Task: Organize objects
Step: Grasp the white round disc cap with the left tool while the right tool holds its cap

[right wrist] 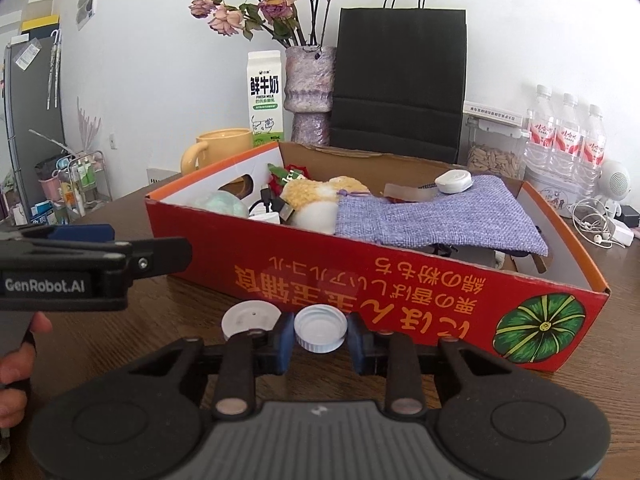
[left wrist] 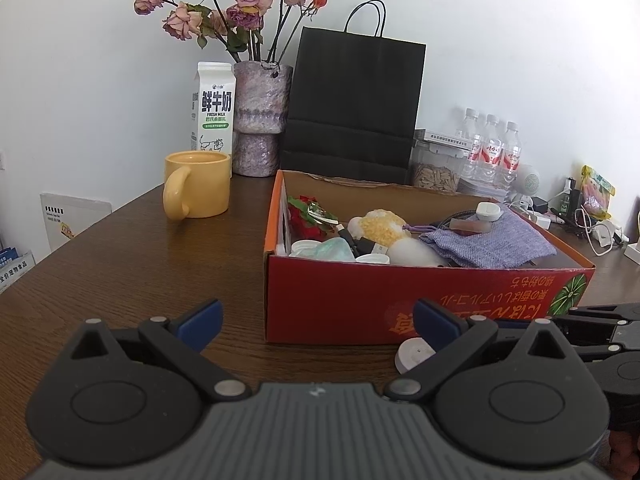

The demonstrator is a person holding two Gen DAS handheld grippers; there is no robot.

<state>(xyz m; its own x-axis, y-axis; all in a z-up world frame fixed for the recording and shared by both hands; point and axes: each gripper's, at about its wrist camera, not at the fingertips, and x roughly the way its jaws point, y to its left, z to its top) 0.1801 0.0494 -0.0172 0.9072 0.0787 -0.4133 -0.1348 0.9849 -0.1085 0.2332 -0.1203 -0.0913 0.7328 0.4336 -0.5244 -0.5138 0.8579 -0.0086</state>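
- My right gripper (right wrist: pixel 320 342) brackets a white screw cap (right wrist: pixel 320 328) on the wooden table (right wrist: pixel 120 344), just in front of the red cardboard box (right wrist: pixel 360 276); the blue pads sit close against the cap's ribbed sides, though a sliver of gap may remain, so I cannot call it firmly clamped.
- The cap looks light, rigid plastic, open side up; its ribbed rim should give the pads purchase, and I judge the sides the place to hold it, gently, since it could pop out if squeezed off-centre.
- A second, flat white lid (right wrist: pixel 252 318) lies just left of it, touching or nearly touching my left-hand finger (right wrist: pixel 282 344).
- My left gripper (left wrist: pixel 316 322) hovers low over the table beside the box, fingers spread wide and holding nothing; the flat lid (left wrist: pixel 414 354) shows by its right finger.
- Both tools tilt slightly downward toward the box, which is already crowded with a purple woven pouch (right wrist: pixel 440 216), a plush toy (right wrist: pixel 316 196) and cables.
- A hand (right wrist: pixel 16 364) grips the left tool's handle.
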